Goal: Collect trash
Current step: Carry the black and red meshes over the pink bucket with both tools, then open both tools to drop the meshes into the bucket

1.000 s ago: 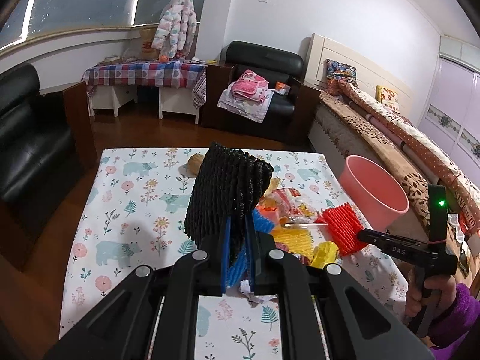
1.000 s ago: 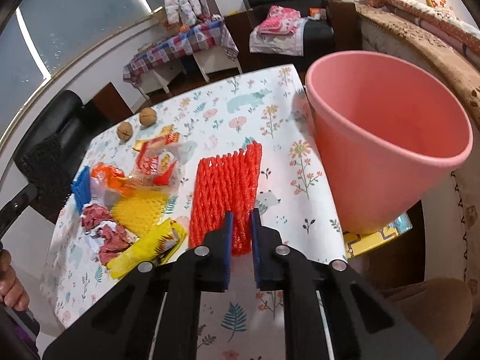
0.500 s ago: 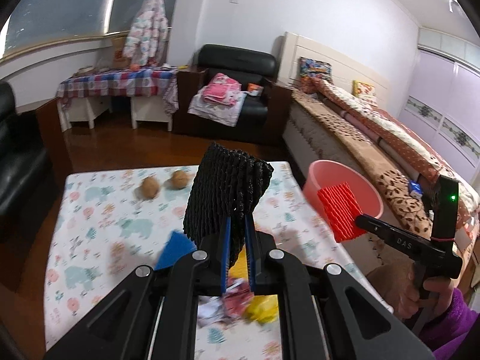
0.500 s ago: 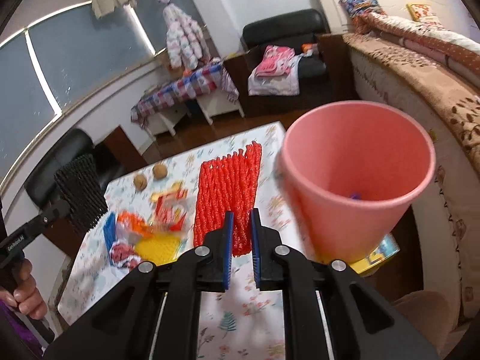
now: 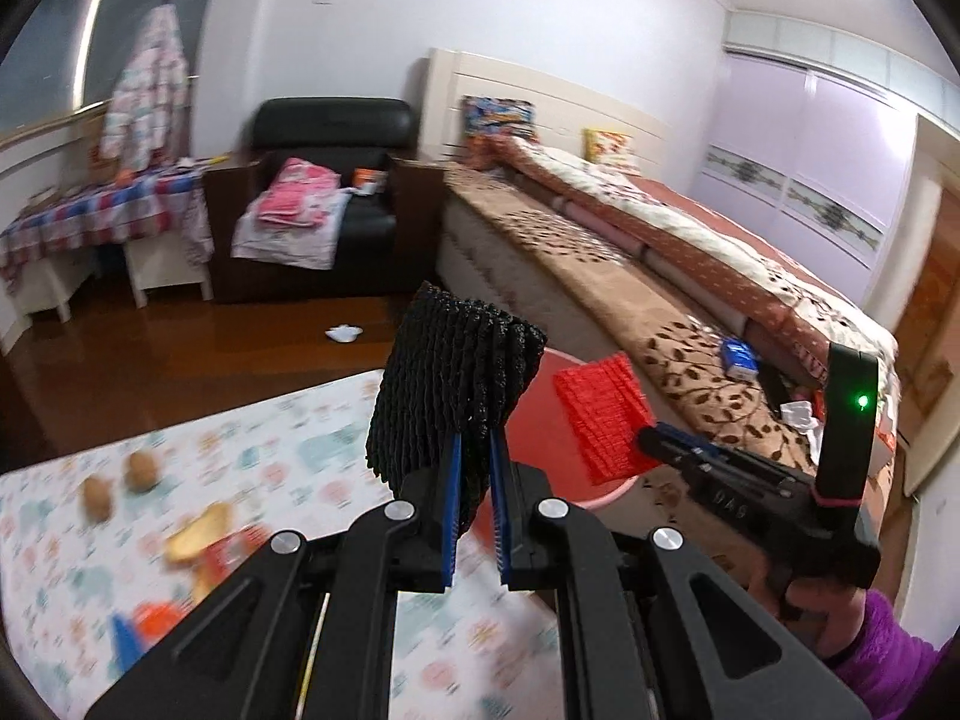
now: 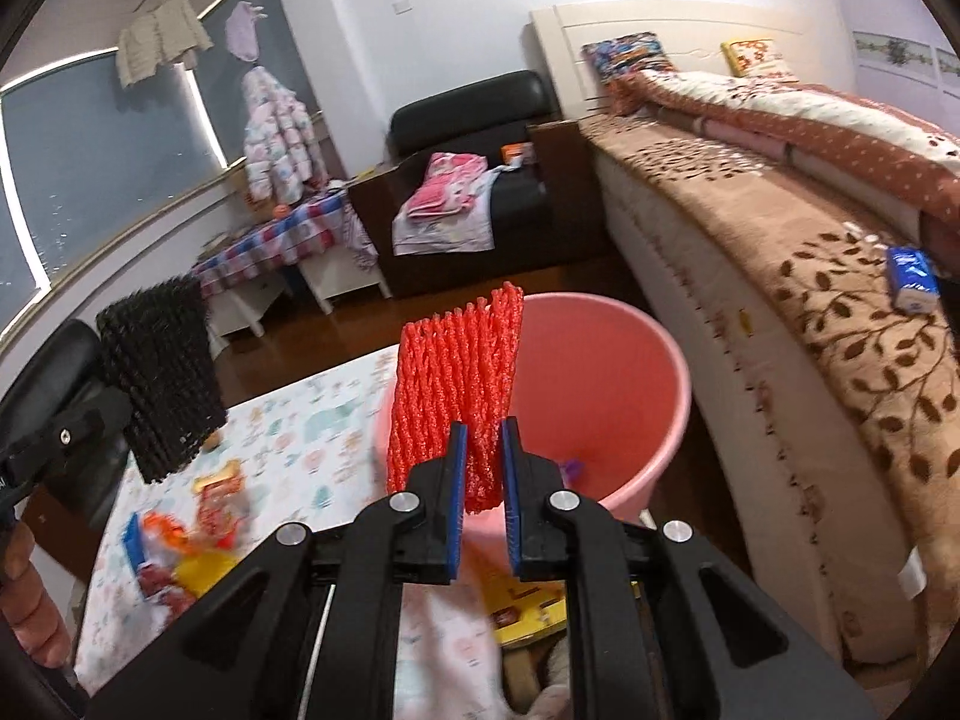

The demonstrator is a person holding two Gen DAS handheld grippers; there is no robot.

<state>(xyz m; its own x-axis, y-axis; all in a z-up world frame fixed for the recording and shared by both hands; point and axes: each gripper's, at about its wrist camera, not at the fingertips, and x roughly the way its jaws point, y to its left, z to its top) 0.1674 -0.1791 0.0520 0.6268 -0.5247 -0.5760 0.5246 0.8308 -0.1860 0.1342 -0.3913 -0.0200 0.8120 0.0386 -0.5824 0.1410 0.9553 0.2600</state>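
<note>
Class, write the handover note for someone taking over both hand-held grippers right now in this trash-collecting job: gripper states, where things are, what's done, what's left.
Left hand-held gripper: shut on the black foam net, held in the air above the table edge.
Right hand-held gripper: shut on the red foam net, held in front of the pink bucket.
Done: both nets lifted off the floral table; something small already lies in the bucket.
Left: release both nets into the bucket, then collect the wrappers still on the table. Two brown round items also remain there.
</note>
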